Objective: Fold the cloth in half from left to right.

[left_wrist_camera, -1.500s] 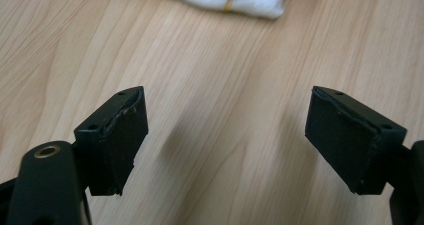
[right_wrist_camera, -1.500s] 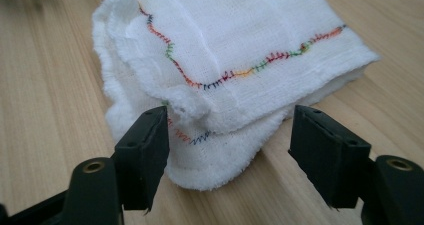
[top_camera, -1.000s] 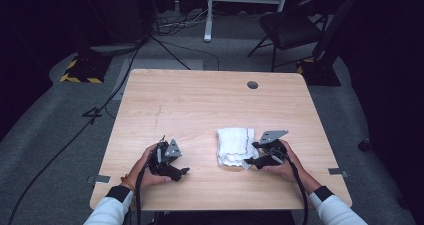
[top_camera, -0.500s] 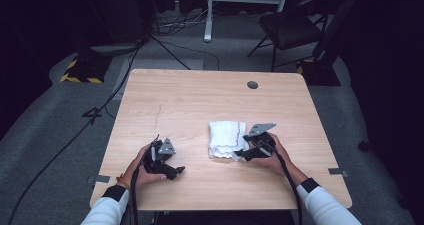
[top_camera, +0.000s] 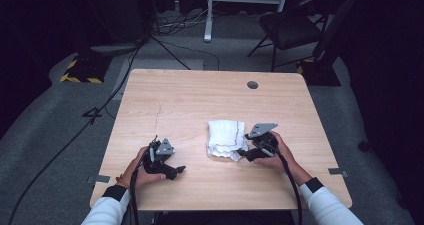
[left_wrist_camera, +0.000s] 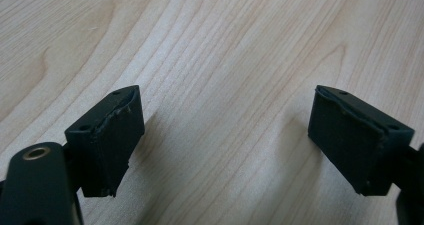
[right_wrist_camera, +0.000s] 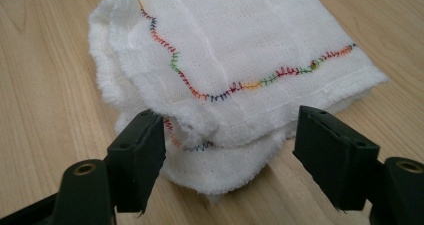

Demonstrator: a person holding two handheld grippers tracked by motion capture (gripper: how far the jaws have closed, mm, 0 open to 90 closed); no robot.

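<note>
1. Cloth (top_camera: 226,137), folded, white, lies on the table (top_camera: 200,95) right of centre.
2. Right gripper (right_wrist_camera: 227,157) stands open, its jaws on either side of the near edge.
3. Left gripper (left_wrist_camera: 225,140) stands open over bare wood.
4. Likely soft, light, floppy; best pinched at the layered hem.

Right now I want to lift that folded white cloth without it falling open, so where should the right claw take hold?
Probably the near corner of the folded cloth, where the layered edges bulge up off the table. Come in low from the person's side: the right claw already stands open astride that corner, so closing there would likely pinch several layers together.
</note>
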